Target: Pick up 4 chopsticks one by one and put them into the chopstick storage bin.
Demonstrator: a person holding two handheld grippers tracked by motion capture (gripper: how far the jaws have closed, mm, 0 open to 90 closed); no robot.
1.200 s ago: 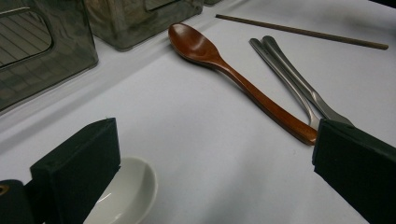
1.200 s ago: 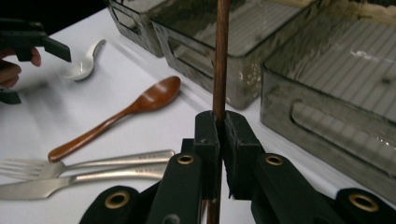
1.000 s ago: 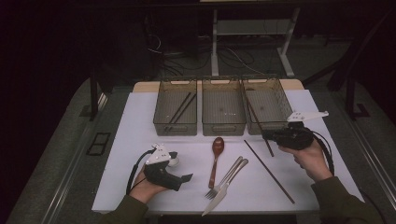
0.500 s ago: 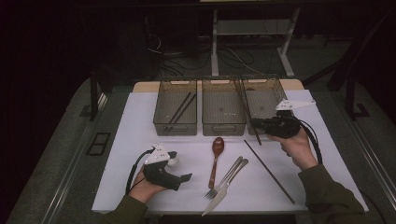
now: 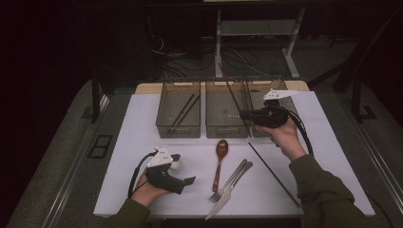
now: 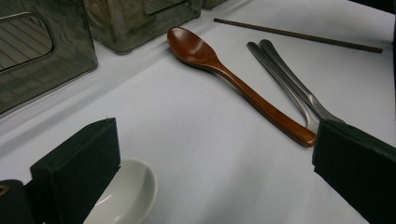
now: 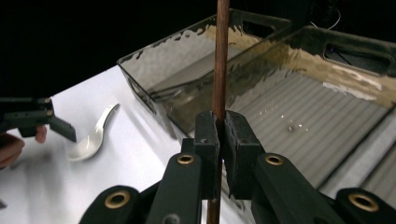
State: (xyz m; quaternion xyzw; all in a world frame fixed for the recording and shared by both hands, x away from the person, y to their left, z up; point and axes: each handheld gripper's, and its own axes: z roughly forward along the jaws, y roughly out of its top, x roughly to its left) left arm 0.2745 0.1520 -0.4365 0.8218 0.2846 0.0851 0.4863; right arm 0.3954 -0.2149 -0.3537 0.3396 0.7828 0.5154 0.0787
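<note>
clamping a thin brown wooden chopstick tight, the right gripper is raised over the middle of 3 smoky ribbed plastic bins, stick slanting up over it. 2nd chopstick lies on the white mat w/ 1 glossy wooden spoon, 1 steel fork, 1 knife, 1 white ceramic spoon. left gripper rests low on the mat, jaws wide apart, nothing held.

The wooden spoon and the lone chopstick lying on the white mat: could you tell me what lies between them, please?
A metal fork and knife lie together between the wooden spoon and the chopstick, seen in the high view.
</note>
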